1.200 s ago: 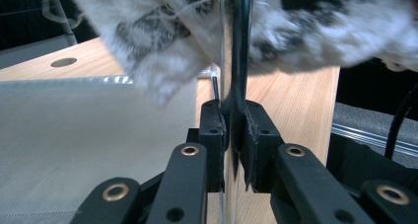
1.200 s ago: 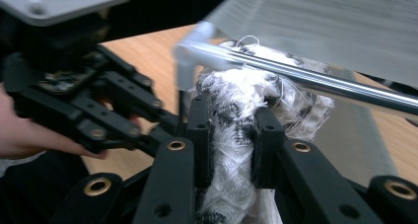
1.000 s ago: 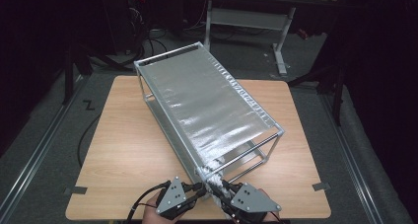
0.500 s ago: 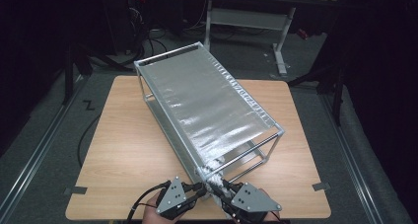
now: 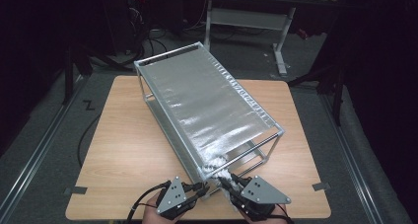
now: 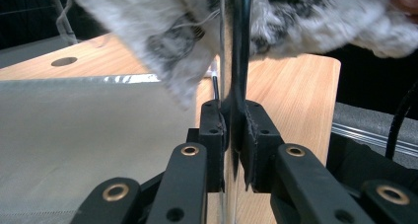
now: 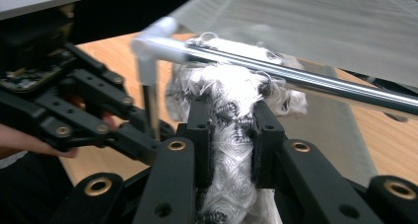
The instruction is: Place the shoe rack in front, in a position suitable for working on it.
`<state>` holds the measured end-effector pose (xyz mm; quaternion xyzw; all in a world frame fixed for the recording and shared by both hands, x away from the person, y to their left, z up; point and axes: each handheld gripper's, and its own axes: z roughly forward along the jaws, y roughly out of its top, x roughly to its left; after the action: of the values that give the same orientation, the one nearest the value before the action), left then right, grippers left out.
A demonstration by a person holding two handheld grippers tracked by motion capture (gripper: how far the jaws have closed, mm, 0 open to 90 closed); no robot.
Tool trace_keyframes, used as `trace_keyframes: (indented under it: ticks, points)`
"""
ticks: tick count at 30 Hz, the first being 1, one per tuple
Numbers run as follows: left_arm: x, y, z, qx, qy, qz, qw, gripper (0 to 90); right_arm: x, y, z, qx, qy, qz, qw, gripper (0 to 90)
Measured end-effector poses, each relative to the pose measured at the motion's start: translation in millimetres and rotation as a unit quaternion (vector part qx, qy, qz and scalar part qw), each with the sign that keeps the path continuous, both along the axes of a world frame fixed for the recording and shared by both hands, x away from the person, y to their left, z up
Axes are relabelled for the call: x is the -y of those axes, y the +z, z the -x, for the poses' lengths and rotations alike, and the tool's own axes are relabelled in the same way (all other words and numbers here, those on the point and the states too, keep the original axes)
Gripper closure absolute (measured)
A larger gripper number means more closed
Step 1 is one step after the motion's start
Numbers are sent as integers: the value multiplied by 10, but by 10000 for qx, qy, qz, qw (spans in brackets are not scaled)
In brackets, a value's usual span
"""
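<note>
Your left gripper (image 6: 229, 135) is clamped tight on the rack's upright post (image 6: 236, 46) at the near corner of the metal rack (image 5: 207, 100), steadying it on the desk (image 5: 123, 150). Your right gripper (image 7: 231, 130) pinches a white fluffy cloth (image 7: 231, 91), bunched against the chrome top rail (image 7: 305, 81) at that corner. You appear to be mid-wipe, though the high view is too dark to be sure. Next, slide the cloth along the rail, keeping the post held firm.

Rack (image 5: 207, 105) on table (image 5: 123, 150) (cloth (image 5: 217, 166) at corner)
</note>
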<state>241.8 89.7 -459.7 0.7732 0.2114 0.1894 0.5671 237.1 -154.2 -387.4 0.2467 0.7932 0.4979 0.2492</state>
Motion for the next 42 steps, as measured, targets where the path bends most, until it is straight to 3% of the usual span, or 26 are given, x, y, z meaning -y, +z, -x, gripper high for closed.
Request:
trace_keyframes:
  ticks: [13, 20, 27, 32, 35, 42]
  points:
    - [-56, 3, 29, -7, 89, -10, 10000, 805, 326, 9, -263, -27, -609, -116, 9981, 756]
    - [-58, 2, 38, -1, 85, -7, 10000, 804, 621, -14, -441, -88, -1191, -361, 9922, 756]
    - [-62, 0, 55, 8, 82, -11, 10000, 804, 865, -14, -555, -119, -1596, -574, 9854, 756]
    - [-71, -1, 71, 21, 83, -22, 10000, 804, 1075, 12, -620, -54, -1975, -644, 9782, 756]
    - [-73, -2, 76, 26, 90, -17, 10000, 804, 1149, 12, -646, -83, -2078, -728, 9754, 756]
    - [-86, 1, 78, 24, 84, -30, 10000, 804, 1109, 8, -645, -32, -2067, -632, 9764, 755]
